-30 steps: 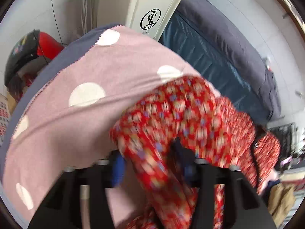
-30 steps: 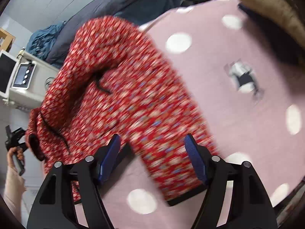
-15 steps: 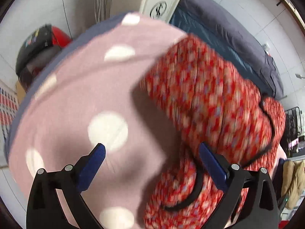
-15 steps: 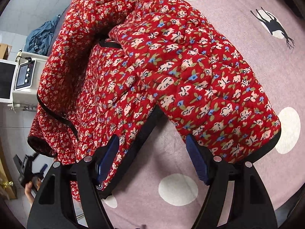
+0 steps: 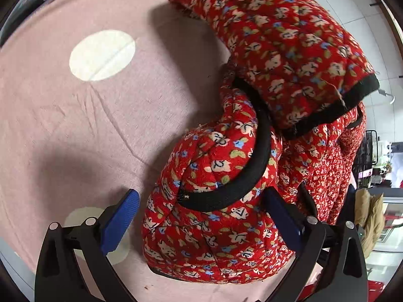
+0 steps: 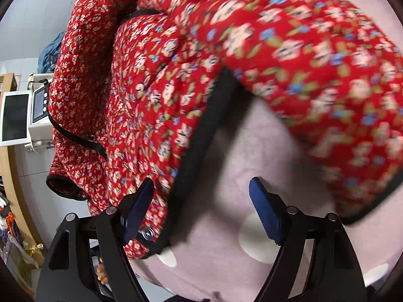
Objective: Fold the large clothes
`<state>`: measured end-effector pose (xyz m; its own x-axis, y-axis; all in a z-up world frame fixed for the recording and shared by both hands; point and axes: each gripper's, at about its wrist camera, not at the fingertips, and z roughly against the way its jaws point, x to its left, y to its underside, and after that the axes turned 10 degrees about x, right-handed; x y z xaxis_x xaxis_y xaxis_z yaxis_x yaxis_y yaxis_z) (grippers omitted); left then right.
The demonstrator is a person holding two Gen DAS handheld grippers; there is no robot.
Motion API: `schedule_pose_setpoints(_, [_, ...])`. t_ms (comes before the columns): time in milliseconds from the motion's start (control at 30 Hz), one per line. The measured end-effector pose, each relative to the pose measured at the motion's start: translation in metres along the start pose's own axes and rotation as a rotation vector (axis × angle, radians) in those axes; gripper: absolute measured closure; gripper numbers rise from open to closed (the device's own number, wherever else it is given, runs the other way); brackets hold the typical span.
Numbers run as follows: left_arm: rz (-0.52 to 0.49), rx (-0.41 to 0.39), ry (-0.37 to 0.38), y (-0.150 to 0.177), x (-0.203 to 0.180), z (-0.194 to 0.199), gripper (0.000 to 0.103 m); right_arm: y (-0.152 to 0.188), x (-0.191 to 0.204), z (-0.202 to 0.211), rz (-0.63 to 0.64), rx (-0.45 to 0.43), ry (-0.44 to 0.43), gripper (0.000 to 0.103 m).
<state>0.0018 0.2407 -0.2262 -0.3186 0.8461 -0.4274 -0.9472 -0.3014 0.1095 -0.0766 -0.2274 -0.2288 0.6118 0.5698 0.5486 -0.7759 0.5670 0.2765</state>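
Red floral jacket [image 5: 289, 37] on pink sheet [image 5: 75, 113]: collar bunch sits between spread-wide L gripper [image 5: 201, 219]; R gripper [image 6: 201, 211] also spread, straddling hem

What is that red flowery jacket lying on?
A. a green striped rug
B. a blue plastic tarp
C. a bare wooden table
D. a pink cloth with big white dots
D: the red floral jacket rests on a pink cloth with large white dots, seen in both wrist views.
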Motion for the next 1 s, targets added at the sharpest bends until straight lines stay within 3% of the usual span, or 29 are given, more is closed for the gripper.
schedule_pose_setpoints(300, [-0.081,0.053,-0.009,0.006,0.002,0.016,0.007,-0.023,0.028,-0.019,0.068,-0.083,0.005,0.025])
schedule_pose_setpoints(533, [-0.069,0.091,0.05,0.003,-0.003,-0.009,0.005,-0.044,0.054,-0.028,0.135,-0.124,0.048,0.023])
schedule_pose_setpoints(633, [-0.067,0.101,0.02,-0.004,-0.012,-0.023,0.005,-0.054,0.066,-0.037,0.142,-0.133,0.068,0.015])
schedule_pose_setpoints(800, [-0.159,0.124,-0.104,-0.004,-0.037,-0.039,0.007,-0.061,0.079,-0.043,0.13,-0.134,0.126,0.016])
schedule_pose_setpoints(900, [-0.201,0.127,-0.122,0.001,-0.047,-0.041,0.016,-0.061,0.088,-0.047,0.127,-0.134,0.193,0.04])
schedule_pose_setpoints(933, [-0.213,0.123,-0.132,0.004,-0.05,-0.038,0.021,-0.061,0.09,-0.047,0.126,-0.134,0.183,0.06])
schedule_pose_setpoints(967, [-0.22,0.121,-0.136,0.005,-0.051,-0.036,0.024,-0.061,0.088,-0.046,0.124,-0.112,0.113,0.078])
schedule_pose_setpoints(1000, [-0.226,0.119,-0.136,0.007,-0.053,-0.034,0.031,-0.061,0.087,-0.045,0.116,-0.093,0.055,0.084])
